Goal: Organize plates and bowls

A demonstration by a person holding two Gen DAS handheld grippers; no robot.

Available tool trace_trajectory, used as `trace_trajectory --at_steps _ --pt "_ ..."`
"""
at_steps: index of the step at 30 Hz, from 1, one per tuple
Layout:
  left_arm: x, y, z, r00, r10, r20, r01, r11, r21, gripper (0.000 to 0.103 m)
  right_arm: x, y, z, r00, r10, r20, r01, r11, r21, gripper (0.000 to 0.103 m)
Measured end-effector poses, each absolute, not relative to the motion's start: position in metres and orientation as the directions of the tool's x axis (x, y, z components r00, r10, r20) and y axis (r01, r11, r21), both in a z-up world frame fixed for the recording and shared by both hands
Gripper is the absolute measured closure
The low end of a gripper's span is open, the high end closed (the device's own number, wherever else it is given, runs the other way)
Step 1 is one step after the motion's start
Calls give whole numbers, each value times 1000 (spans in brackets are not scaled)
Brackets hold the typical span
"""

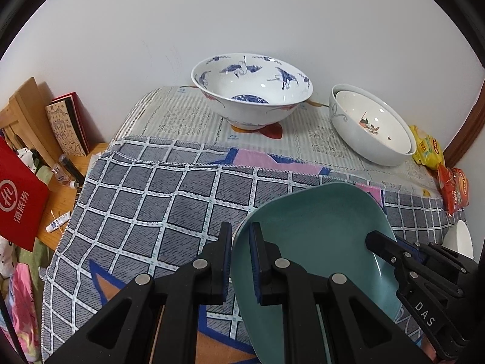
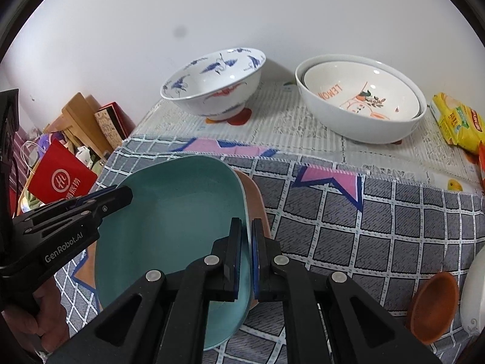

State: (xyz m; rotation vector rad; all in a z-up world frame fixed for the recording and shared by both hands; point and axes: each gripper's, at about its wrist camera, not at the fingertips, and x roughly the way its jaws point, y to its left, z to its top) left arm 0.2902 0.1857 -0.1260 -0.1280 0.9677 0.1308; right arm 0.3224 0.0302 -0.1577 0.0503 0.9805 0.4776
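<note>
Grey woven cloth [image 1: 169,200], ruled with a white grid and patched with pink and orange stars edged in blue, covers the near part of the surface; past its stitched hem lies a pale ribbed mat [image 1: 188,115] printed with faint patterns.

Above the cloth hangs the teal plate [image 1: 318,236], matte and smooth, a rounded square with a shallow raised rim. The left gripper [image 1: 241,261] is pinching its left rim between blue-padded black fingers, and the right gripper [image 2: 247,257] is pinching the opposite rim the same way. In the right wrist view a terracotta-pink plate [image 2: 251,194] of like shape peeks out from beneath the teal plate's far right edge; whether the two touch cannot be told.

Beyond the teal plate, on the mat, stands a glossy white porcelain bowl [image 1: 251,88], wide and flared on a small foot, painted with blue cranes inside and red marks outside. To its right sit two nested white bowls [image 1: 371,124], glazed and tilted, the inner one carrying orange lettering and a small drawing.

Right of the teal plate, on the cloth, a small brown saucer [image 2: 433,306] leans on edge beside a white dish [image 2: 473,300]. Crinkled yellow snack packets [image 2: 454,121] lie right of the nested bowls.
</note>
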Motion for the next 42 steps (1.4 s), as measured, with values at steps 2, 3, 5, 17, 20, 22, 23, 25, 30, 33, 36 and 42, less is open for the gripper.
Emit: trace_trajectory --at_steps 2,3,5,17,20,22,23,25,30,33,36,42 --pt "292 186 -130 557 54 -829 -169 984 -49 91 325 32 -162 457 405 -792 -366 897 248 97" --pt "293 186 -132 556 54 -829 -169 984 -49 91 326 32 -164 456 404 -793 -367 897 246 97" --pt "295 186 -135 555 55 -830 -169 985 -47 91 328 33 -168 453 402 -796 -366 898 245 96" --pt "302 190 -146 547 65 -834 -180 983 -42 91 337 39 -180 440 407 -800 -367 895 253 96" --pt "302 191 -147 548 65 -834 -178 983 -40 91 338 40 -181 442 406 -799 -371 895 250 96" --pt "302 191 -148 550 63 -833 -177 983 -42 91 339 41 -181 444 405 -799 -377 894 244 96" --pt "301 191 -148 552 60 -832 -176 983 -45 91 339 41 -181 444 405 -799 -380 893 241 96" --pt "301 191 -148 553 55 -831 -173 984 -50 91 339 41 -181 443 406 -799 -391 890 236 96" --pt "300 193 -148 546 33 -837 -171 983 -73 91 338 41 -181 436 417 -798 -419 879 230 94" --pt "300 192 -149 541 27 -841 -165 984 -75 91 338 40 -181 423 427 -799 -422 873 243 92" --pt "298 190 -148 536 27 -844 -155 986 -67 90 338 42 -180 410 436 -801 -435 865 248 86" --pt "296 189 -148 530 10 -848 -140 987 -75 86 336 44 -177 416 428 -802 -441 866 234 84"
